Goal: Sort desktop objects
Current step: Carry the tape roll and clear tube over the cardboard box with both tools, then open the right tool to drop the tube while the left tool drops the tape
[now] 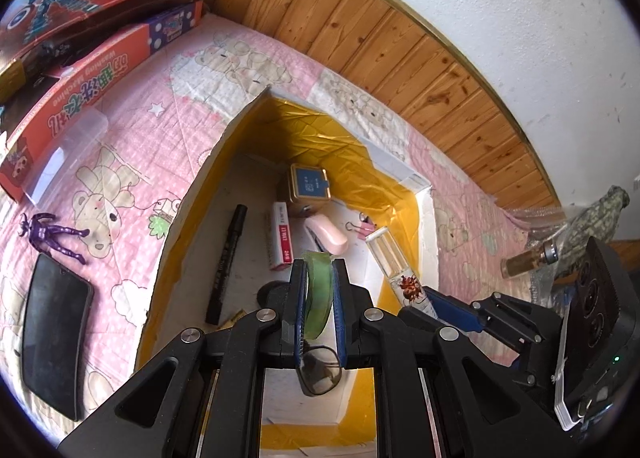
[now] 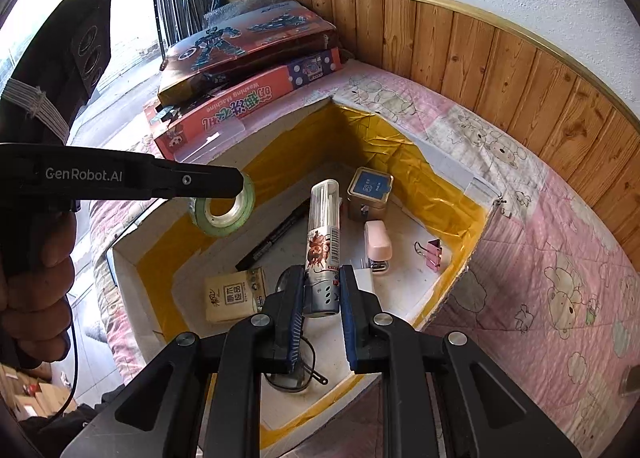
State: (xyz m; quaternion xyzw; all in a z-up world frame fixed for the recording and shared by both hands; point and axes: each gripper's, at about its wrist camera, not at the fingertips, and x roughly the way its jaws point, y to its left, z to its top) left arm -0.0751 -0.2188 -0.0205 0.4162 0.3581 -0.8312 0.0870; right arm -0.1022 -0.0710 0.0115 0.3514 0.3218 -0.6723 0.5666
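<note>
My left gripper [image 1: 319, 264] is shut on a green tape roll [image 1: 318, 294], held upright over the open gold-lined box [image 1: 424, 193]. My right gripper [image 2: 322, 272] is shut on the lower end of a clear pen tube [image 2: 324, 217] with a red cartoon label, also above the box [image 2: 480, 193]. Each view shows the other hand's load: the tube [image 1: 394, 258] and the tape roll [image 2: 224, 213]. On the box floor lie a black marker [image 2: 272, 238], a blue tin [image 2: 368, 193], a pink stapler [image 2: 378, 244], a pink binder clip [image 2: 432, 254], a tissue pack [image 2: 236, 294] and eyeglasses [image 2: 296, 374].
A black phone [image 1: 56, 338] and a purple figure [image 1: 52, 236] lie on the pink quilt left of the box. Stacked toy boxes [image 2: 248, 69] stand at the far corner. A small brown bottle [image 1: 528, 262] lies to the right. Wood panelling runs behind. A hand [image 2: 36, 278] grips the left tool.
</note>
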